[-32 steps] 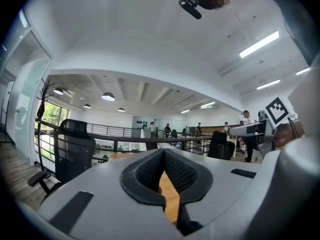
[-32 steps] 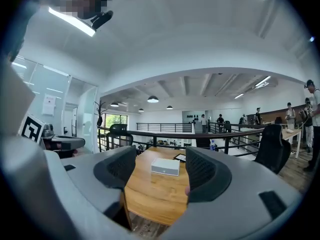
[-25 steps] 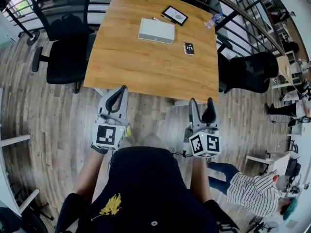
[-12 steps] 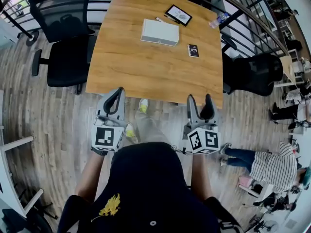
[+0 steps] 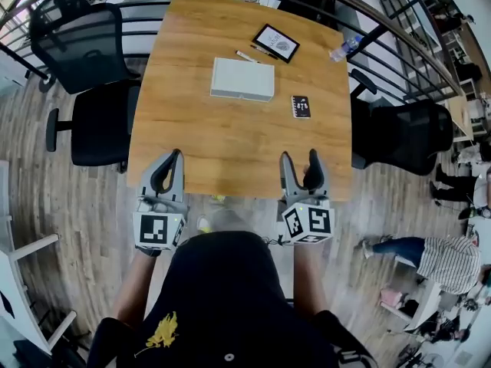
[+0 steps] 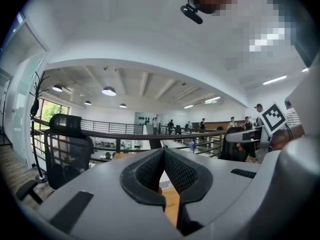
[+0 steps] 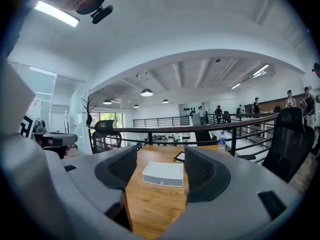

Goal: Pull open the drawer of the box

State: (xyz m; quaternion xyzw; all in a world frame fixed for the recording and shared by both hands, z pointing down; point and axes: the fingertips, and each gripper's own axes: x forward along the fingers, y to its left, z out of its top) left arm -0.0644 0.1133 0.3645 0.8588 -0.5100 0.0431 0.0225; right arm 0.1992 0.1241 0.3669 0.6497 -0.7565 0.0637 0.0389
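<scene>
A flat white box [image 5: 242,79] lies on the wooden table [image 5: 230,140], past its middle; its drawer looks closed. In the right gripper view the box [image 7: 163,173] sits straight ahead between the jaws, well beyond them. My right gripper [image 5: 300,159] hovers over the table's near edge, open, its jaws having just closed a little with nothing between them. My left gripper [image 5: 172,159] is level with it to the left, near the table's left corner, pads pressed together and empty. In its own view the left gripper [image 6: 162,154] shows only meeting pads.
Behind the box lie a dark framed tablet [image 5: 276,43], a pen [image 5: 247,56], a small black card [image 5: 301,106] and a water bottle [image 5: 343,48]. Black office chairs stand left [image 5: 96,121] and right [image 5: 403,133]. A railing runs behind the table. A person [image 5: 445,259] is at the lower right.
Both grippers have moved forward from over the floor to over the table's near edge. The table and box now lie closer. The left jaws stay shut, the right stay open.
</scene>
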